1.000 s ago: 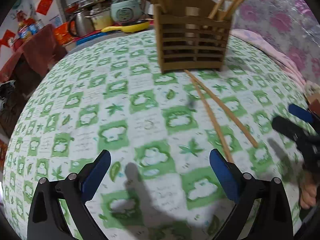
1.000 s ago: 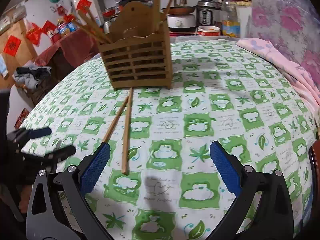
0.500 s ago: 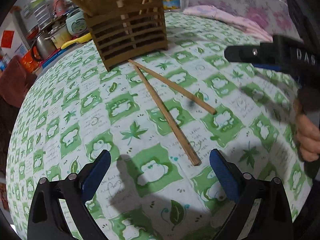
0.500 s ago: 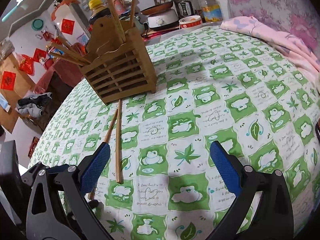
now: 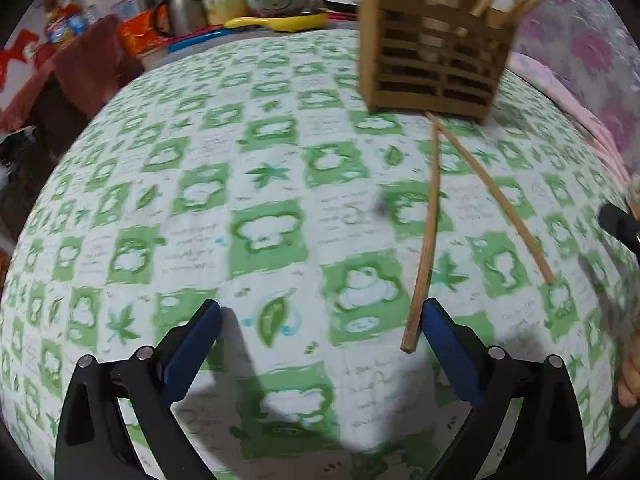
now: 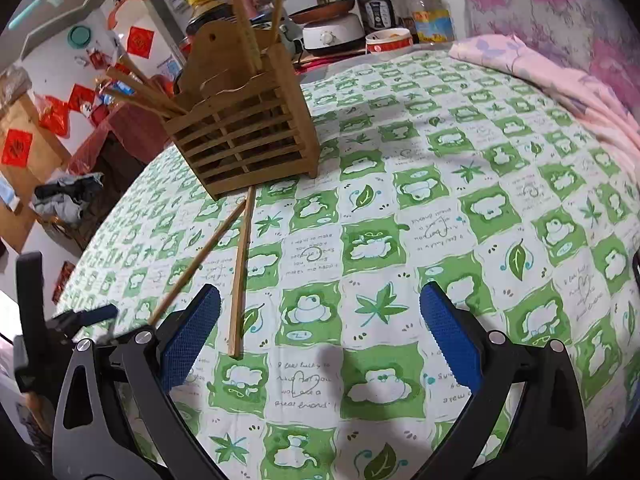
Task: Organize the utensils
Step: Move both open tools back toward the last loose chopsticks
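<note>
Two wooden chopsticks lie on the green-and-white tablecloth in a narrow V, tips meeting at the foot of a slatted wooden utensil holder [image 5: 434,46] [image 6: 244,136] that has several chopsticks standing in it. One chopstick [image 5: 424,240] [image 6: 241,272] ends just beside my left gripper's right finger. The other chopstick [image 5: 496,200] [image 6: 192,268] runs off to the side. My left gripper [image 5: 320,344] is open and empty. My right gripper [image 6: 320,336] is open and empty, its left finger near both chopstick ends.
The table [image 6: 460,184] is round with a pink cloth [image 6: 560,72] draped at its far right edge. Rice cookers, pots and bottles [image 6: 376,12] crowd a counter behind the holder. A red-covered stand [image 5: 80,64] sits off the table's left side.
The left gripper has swung back to the left, so the holder and chopsticks now sit to its right. The right gripper has moved closer to the chopsticks' near ends. Both stay open.
</note>
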The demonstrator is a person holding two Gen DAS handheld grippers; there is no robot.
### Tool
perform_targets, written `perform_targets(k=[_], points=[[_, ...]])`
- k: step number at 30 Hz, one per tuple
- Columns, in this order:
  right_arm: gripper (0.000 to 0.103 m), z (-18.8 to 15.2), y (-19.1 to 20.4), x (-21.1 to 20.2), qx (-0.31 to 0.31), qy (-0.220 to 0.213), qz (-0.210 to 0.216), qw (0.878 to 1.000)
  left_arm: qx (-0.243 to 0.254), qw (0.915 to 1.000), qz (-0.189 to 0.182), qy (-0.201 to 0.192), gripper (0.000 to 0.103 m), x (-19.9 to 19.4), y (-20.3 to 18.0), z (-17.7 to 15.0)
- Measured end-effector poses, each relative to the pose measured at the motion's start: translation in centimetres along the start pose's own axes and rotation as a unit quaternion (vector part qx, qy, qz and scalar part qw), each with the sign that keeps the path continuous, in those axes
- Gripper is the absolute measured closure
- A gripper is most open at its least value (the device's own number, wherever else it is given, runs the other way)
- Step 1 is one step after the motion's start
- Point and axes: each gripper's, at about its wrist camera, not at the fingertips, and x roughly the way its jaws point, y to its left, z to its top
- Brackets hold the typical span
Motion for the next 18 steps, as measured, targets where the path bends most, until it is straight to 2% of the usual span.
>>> perform_targets(k=[3,11,15,17,18], points=[[0.007,-0.1,0.5,0.2,-0.013,0.001,-0.007,1.000,0.007,0.9999,0.010,-0.008,0.004,0.0,-0.4,0.0],[0.007,-0.5,1.0,0.8,-0.030,0.020,-0.009,0.999,0.002,0.9999,0.008,-0.013,0.004,0.1,-0.4,-0.2],[0.007,-1.0,2.3,1.1,-0.065,0.022,-0.016,0.997,0.002,0.9999,0.008,-0.015,0.004,0.0,-0.4,-0.2],[0.010,-1.5,3.4,1.1,-0.097,0.018,-0.022,0.995,0.001,0.9999,0.008,-0.015,0.004,0.0,-0.4,-0.1],[0.016,-1.7,3.8,1.0,-0.109,0.017,-0.023,0.994,0.001,0.9999,0.008,-0.015,0.004,0.0,-0.4,-0.1]])
